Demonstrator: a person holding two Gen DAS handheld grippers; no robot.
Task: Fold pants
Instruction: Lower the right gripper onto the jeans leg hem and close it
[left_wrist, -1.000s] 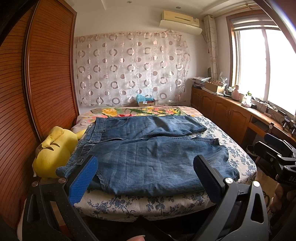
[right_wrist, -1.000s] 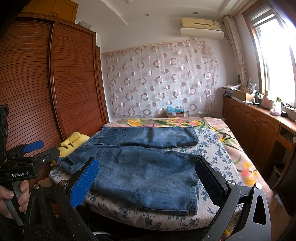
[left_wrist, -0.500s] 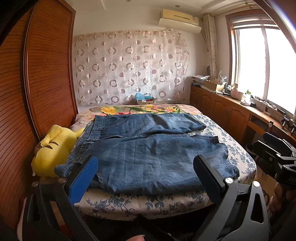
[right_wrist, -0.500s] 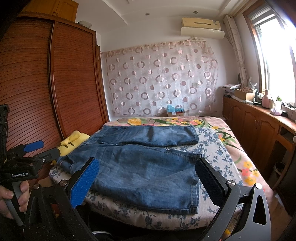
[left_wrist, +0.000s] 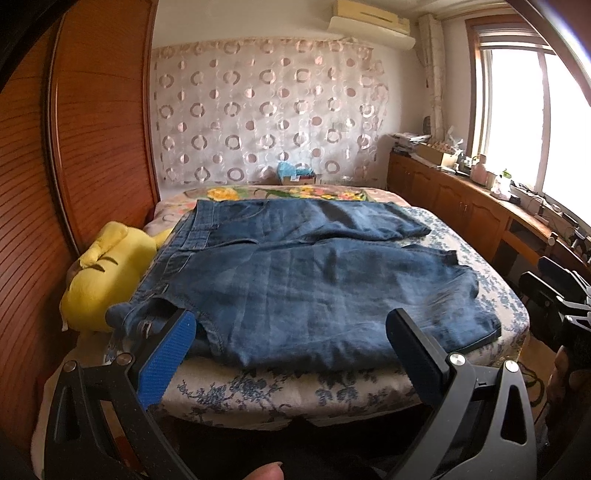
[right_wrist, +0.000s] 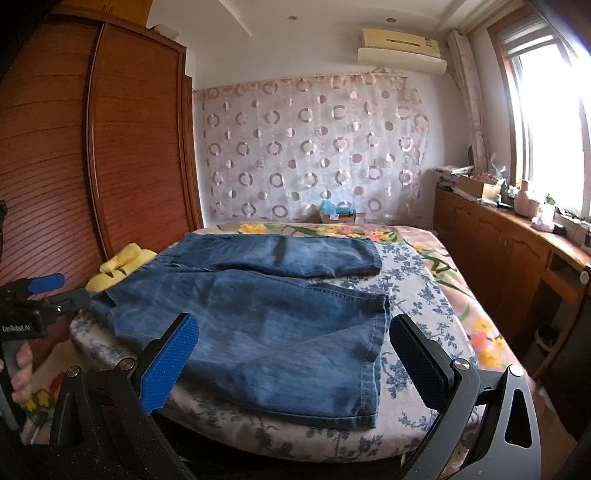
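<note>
Blue denim on a flowered bed

The pants (left_wrist: 314, 288) are faded blue denim; the bed (left_wrist: 280, 391) sheet is cream with blue sprigs, its far edge bright with yellow and red blooms. A plush toy (left_wrist: 107, 273) is yellow, the curtain (right_wrist: 314, 155) pale pink with ring patterns, the wardrobe (right_wrist: 92, 147) reddish-brown wood.

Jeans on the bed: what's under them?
The jeans lie spread on a blue-floral bedsheet, which shows around the near and right edges. At the waist end they partly cover a yellow plush toy. Anything else beneath the denim is hidden.
</note>
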